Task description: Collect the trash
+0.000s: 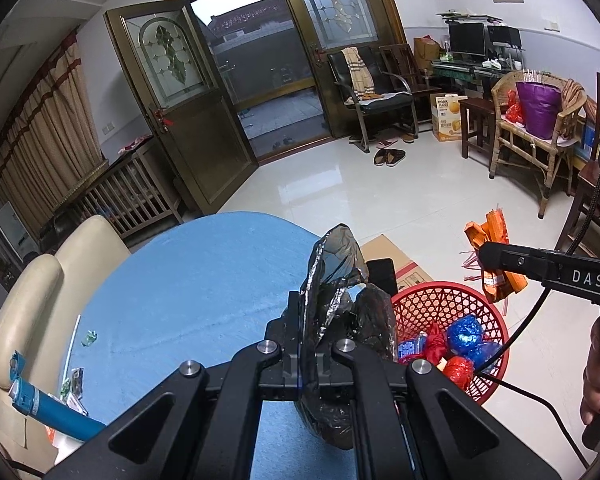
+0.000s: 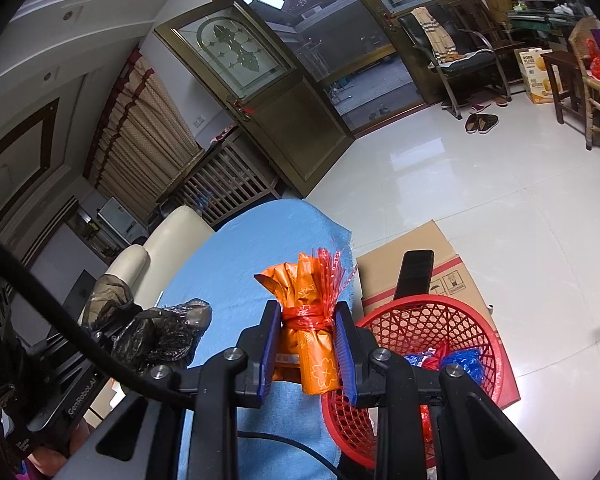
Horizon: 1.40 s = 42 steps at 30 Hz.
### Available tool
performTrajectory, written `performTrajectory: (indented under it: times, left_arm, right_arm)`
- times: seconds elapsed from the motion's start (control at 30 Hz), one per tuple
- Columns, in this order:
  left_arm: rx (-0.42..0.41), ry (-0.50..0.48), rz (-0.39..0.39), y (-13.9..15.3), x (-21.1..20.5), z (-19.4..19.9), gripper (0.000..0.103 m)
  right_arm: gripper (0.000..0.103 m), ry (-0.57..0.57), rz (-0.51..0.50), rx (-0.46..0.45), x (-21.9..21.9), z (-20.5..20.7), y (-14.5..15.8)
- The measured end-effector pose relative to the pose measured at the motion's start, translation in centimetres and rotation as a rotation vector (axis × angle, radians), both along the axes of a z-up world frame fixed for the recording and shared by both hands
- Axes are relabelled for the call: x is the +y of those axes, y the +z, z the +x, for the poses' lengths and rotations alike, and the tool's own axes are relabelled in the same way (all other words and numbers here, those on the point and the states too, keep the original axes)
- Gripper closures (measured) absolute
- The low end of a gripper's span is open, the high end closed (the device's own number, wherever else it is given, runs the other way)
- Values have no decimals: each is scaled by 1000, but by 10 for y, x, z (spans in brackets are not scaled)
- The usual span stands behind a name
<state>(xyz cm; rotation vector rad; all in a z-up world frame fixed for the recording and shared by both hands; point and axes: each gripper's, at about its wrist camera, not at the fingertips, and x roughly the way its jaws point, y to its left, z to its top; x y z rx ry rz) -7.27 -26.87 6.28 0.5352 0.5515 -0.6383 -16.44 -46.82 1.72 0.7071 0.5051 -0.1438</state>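
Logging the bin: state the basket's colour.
Red lattice basket, clearest in the right wrist view.

Showing crinkled glossy black plastic bag (image 1: 340,280); shiny orange wrapper bundle (image 2: 312,344) tied with red plastic strip; moulded red plastic mesh basket (image 2: 432,320); matt blue cloth tablecloth (image 1: 204,280); glossy floor tiles (image 1: 380,184).

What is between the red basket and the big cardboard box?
A dark phone stands between the red basket and the cardboard box, seen in the right wrist view.
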Motion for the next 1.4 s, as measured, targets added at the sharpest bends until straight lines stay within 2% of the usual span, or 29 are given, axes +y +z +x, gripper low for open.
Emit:
performTrajectory:
  times: [0.63, 1.4]
  left_arm:
    - [72, -1, -10, -14, 3, 6, 101]
    - [121, -24, 24, -28, -7, 4, 101]
  right_arm:
    - [74, 8, 7, 41, 2, 11, -5]
    - [74, -14, 36, 57, -7, 8, -17]
